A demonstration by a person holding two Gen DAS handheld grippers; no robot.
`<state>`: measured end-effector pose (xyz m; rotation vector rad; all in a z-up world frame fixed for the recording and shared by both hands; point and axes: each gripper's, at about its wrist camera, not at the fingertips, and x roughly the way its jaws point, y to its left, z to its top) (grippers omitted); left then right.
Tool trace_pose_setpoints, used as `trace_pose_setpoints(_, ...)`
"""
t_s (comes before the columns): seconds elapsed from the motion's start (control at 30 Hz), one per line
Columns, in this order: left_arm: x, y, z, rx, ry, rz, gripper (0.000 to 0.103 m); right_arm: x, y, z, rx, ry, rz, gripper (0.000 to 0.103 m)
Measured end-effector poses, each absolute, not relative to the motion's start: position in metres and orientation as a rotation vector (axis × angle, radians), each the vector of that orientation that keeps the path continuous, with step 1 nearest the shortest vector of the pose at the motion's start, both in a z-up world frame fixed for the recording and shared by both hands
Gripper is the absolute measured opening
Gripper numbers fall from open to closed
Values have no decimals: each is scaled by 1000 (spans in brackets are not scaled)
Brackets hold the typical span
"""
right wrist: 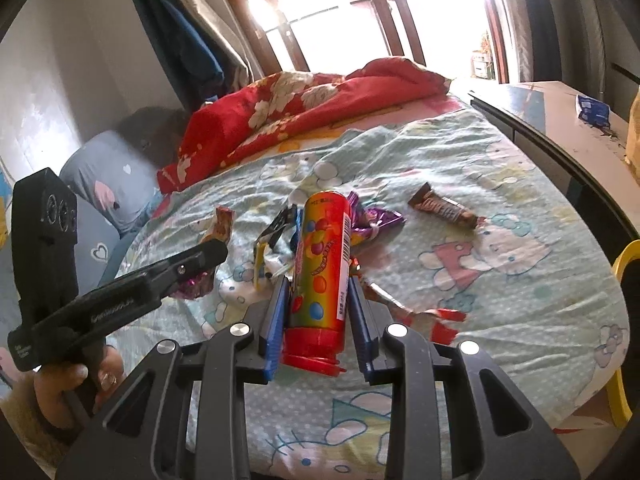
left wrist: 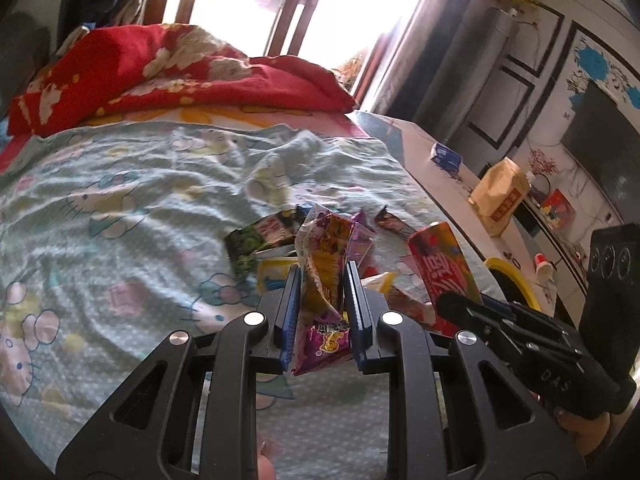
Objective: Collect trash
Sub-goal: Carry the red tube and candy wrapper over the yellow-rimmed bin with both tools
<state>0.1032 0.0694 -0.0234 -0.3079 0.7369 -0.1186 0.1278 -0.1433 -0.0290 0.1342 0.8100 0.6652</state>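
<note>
Nearest cam: left gripper (left wrist: 323,280), jaws clamped on a purple snack wrapper (left wrist: 326,276), held off the bed sheet (left wrist: 120,200). Right gripper (right wrist: 318,284) clamped on a red candy tube (right wrist: 320,264), cap end toward cam. Both loaded; pickup step looks done for these two. Remaining litter on sheet: brown bar wrapper (right wrist: 442,206), green packet (left wrist: 260,236), torn red scraps (right wrist: 440,320). Yellow rim (left wrist: 512,276) off bed edge, poss. a bin, can't confirm. Next: carry both to a container, release, return for rest.
</note>
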Motion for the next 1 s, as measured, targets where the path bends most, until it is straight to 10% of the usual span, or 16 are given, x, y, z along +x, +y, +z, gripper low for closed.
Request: trace_pose_setpoints(1.0, 126, -25, 0, -147, 710, -308, 16, 144, -240, -1, 198, 688, 461, 28)
